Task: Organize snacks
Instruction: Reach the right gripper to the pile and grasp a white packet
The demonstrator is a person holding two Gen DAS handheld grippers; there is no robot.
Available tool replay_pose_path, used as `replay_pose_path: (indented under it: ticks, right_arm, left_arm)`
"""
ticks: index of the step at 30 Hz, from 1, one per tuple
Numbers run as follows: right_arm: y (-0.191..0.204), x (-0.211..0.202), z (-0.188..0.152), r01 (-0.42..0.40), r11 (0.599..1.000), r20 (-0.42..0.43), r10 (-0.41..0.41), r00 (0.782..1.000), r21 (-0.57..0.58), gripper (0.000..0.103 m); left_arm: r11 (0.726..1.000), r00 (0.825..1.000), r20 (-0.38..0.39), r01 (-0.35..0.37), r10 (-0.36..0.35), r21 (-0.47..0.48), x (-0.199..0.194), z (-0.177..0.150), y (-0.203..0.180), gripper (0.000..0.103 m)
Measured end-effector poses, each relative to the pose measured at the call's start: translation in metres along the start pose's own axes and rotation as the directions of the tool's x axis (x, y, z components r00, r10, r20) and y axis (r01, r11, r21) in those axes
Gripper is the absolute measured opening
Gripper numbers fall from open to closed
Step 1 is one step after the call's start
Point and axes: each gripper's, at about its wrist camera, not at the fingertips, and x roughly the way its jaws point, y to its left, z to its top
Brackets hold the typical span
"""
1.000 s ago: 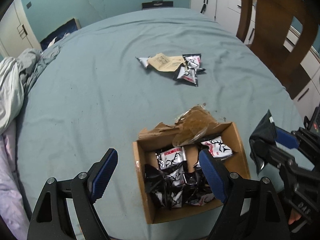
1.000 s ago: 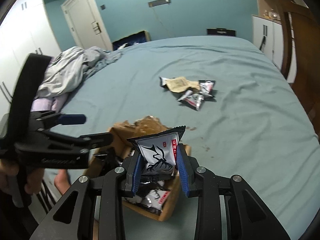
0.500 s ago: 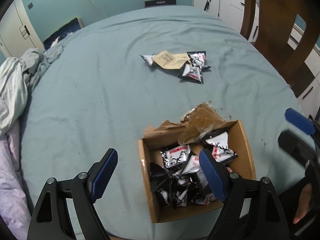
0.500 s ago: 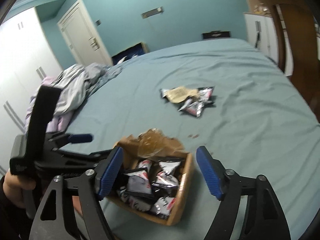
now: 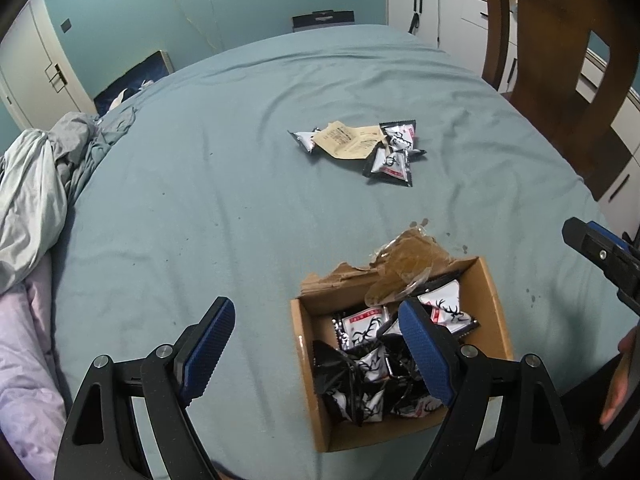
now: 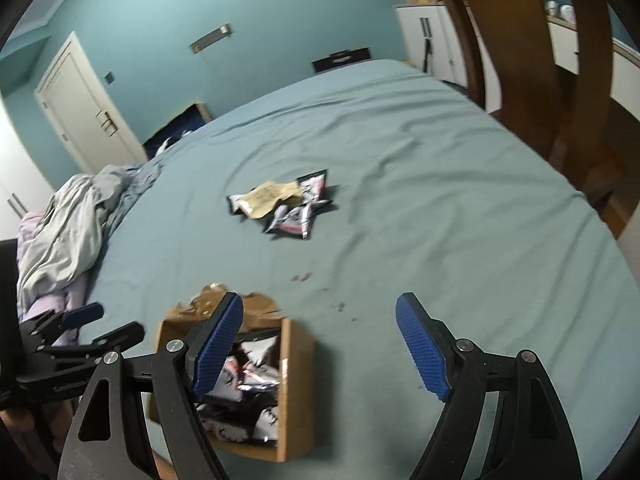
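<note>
The left claw (image 5: 318, 354) hangs above the near edge of a bed covered with a blue-green sheet (image 5: 248, 200). Its two blue pads are spread wide apart and nothing is between them. Just under its right pad sits a brown cardboard box (image 5: 496, 320) with the top torn open. The box is full of little black and white snack packs (image 5: 364, 328). A crumpled piece of clear wrap (image 5: 404, 264) lies on the far edge of the box.

The right claw (image 6: 320, 346) is let go too. Its pads stand wide apart with only bare sheet (image 6: 440, 200) between them. The box (image 6: 294, 360) is down by its left pad, not between the pads, and the snack packs (image 6: 256, 364) show inside it. Far to the left of this claw, the left claw (image 6: 92, 322) can be seen at the side.

Well ahead of both claws, out in the middle of the bed, lies a small pile of snack packs (image 5: 390, 160) with a tan paper packet (image 5: 348, 142) on top. From the right claw, that pile (image 6: 298, 210) and the tan packet (image 6: 266, 198) are straight ahead and a bit to the left.

A heap of grey bedding (image 5: 36, 192) is bunched up far off to the left. A brown wooden chair (image 5: 560, 60) stands off to the right.
</note>
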Motion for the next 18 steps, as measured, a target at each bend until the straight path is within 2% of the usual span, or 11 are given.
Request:
replay_pose_path:
  ticks: [3, 8, 10, 12, 18]
  right_arm:
    - [0.003, 0.000, 0.003, 0.007, 1.000, -0.001, -0.007, 1.000, 0.003, 0.078]
    - [0.002, 0.015, 0.018, -0.101, 0.994, -0.027, 0.102, 0.994, 0.052, 0.078]
    - [0.004, 0.029, 0.026, -0.088, 0.995, -0.045, 0.090, 0.995, 0.039, 0.078]
    - [0.004, 0.045, 0.032, -0.069, 0.997, -0.069, 0.070, 0.995, 0.023, 0.078]
    - [0.014, 0.084, 0.055, -0.042, 0.999, -0.111, 0.040, 0.993, -0.022, 0.078]
  left_arm:
    - [1.000, 1.000, 0.018, 0.008, -0.007, -0.008, -0.004, 0.002, 0.002, 0.085]
    - [1.000, 0.999, 0.051, -0.005, 0.006, -0.012, 0.000, 0.018, 0.004, 0.091]
    - [1.000, 0.998, 0.054, -0.019, 0.020, -0.012, 0.008, 0.028, 0.004, 0.092]
    - [0.999, 0.998, 0.060, -0.033, 0.033, 0.002, 0.022, 0.039, 0.002, 0.097]
    - [0.993, 0.995, 0.031, -0.098, 0.096, 0.063, 0.060, 0.058, -0.003, 0.097]
